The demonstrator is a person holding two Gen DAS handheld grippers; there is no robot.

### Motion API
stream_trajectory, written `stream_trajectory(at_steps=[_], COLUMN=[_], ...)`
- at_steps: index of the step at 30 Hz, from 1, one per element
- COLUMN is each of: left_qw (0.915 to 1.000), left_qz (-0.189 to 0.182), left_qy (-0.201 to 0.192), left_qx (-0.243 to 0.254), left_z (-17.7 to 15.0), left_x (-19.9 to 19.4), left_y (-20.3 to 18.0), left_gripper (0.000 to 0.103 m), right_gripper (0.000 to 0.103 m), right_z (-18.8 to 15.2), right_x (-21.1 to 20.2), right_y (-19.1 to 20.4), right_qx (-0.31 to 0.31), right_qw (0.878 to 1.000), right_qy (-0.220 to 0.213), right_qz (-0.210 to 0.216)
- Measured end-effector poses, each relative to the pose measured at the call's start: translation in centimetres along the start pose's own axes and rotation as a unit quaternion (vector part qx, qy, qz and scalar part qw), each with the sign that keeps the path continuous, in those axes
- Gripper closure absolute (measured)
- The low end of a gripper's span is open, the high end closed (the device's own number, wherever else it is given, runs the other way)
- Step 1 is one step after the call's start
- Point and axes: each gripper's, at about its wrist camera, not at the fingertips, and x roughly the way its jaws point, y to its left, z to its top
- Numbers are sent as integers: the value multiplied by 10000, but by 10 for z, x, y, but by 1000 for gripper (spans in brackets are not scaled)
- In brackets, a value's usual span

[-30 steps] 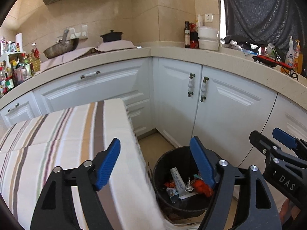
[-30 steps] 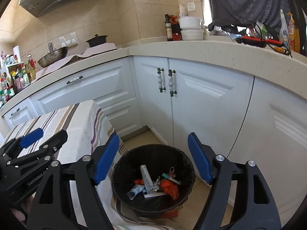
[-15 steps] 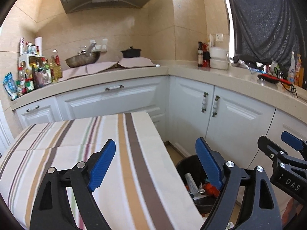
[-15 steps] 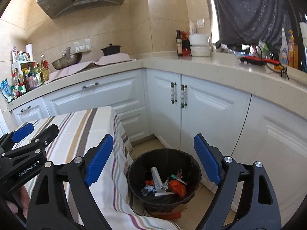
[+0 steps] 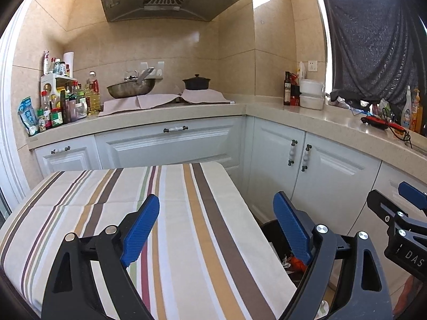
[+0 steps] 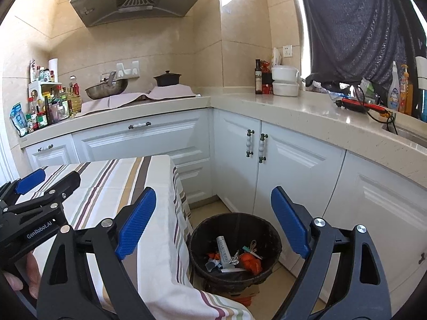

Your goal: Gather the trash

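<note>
Both tongs are spread wide with nothing between their blue, dimple-textured pads. The left tongs [image 5: 216, 229] hover over a striped tablecloth [image 5: 170, 213], a smooth fabric in cream, brown, ochre and maroon bands that covers the counter [image 6: 112, 181] and drapes over its near edge. The right tongs [image 6: 213, 221] hang above a round black trash bin [image 6: 234, 242] standing on the floor just beside the cloth-covered counter, in front of white panelled cabinets [image 6: 293, 165].

The trash lies at the bottom of the bin: a white tube [image 6: 223, 250] with printed lettering too small to read, a crumpled orange wrapper [image 6: 249, 261], a bit of creased foil [image 6: 234, 258] and small blue scraps. Something orange peeks from beneath the bin's base, too little of it showing to identify.

In the left wrist view the bin is mostly hidden behind the right-hand pad and the cloth's edge; only a dark sliver of rim and a glimpse of orange show. The right tongs enter that view cut off at the frame's edge. At the lower left of the right wrist view, part of a hand [image 6: 24, 274] shows behind the left tongs' black frame
</note>
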Motion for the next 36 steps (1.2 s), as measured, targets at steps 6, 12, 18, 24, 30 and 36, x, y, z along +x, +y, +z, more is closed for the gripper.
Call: stream_trajectory(at_steps=[6,12,18,24,30,36], left_qw=[10000,10000,9999,9999,9999,9997], left_qz=[13,16,30,-6,-92,-210], left_qy=[-35,-51,-122,-83,-117,-138], left_qx=[-58,-76,-90,-71,-32,10], left_z=[-1,-1,-1,-2,-1,-3], left_x=[-7,-10,-12,-11,-10,-7], left_y=[6,7,7,7,3,0], left_gripper=[18,18,18,18,16,14], right_gripper=[17,17,17,16,16,16], right_z=[1,0,0,-1,-2,-2], right_x=[-7,-8,-8,-8,-6,-5], right_y=[4,5,6,5,3,2], right_qx=[-27,-39,-36,-23,-9,1], right_qw=[10000,10000,10000,10000,10000,10000], right_qy=[-64,-65,-69,-43,-14,-6], right_qz=[-15,-3,-10,-5,-9,-14])
